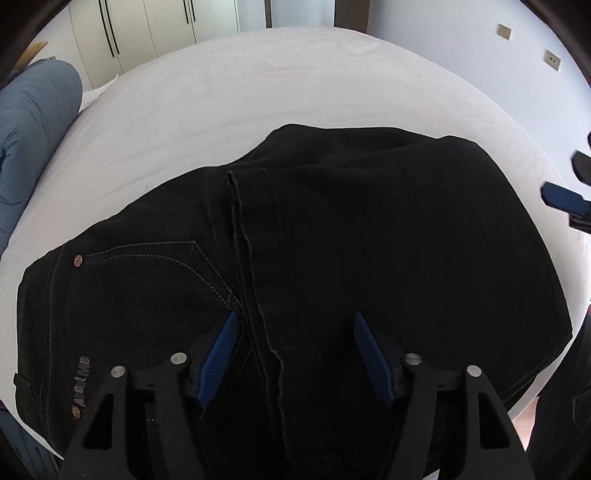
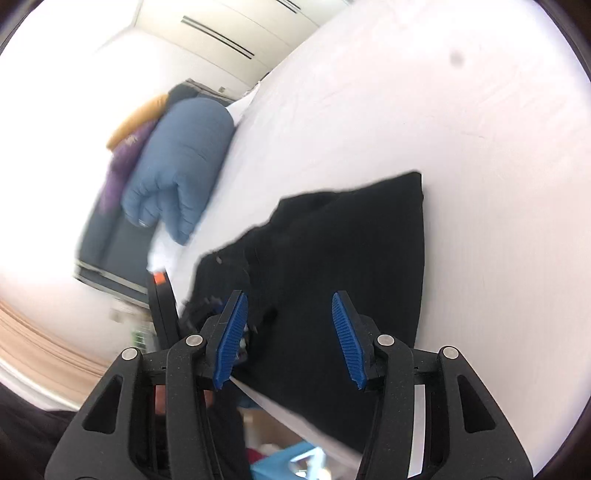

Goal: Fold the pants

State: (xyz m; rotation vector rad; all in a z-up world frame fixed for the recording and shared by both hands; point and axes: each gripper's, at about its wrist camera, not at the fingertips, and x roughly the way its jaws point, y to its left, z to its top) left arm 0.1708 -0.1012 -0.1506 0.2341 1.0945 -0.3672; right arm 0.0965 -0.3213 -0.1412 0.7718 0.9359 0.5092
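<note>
**Both grippers released over folded pants**

The left gripper [image 1: 295, 354] hangs with jaws spread and nothing between them, above the black pants [image 1: 332, 229], near the leg hem. The right gripper [image 2: 290, 339] is likewise parted and empty. The pants lie folded on the white bed [image 1: 229, 92], with bare sheet beyond their far and left edges.

A white bed [image 1: 258, 92] carries a blue quilted bundle [image 1: 33, 140] at its edge; beyond stand white wardrobe doors [image 1: 155, 33], and perhaps an orange cloth [image 2: 140, 118].
</note>
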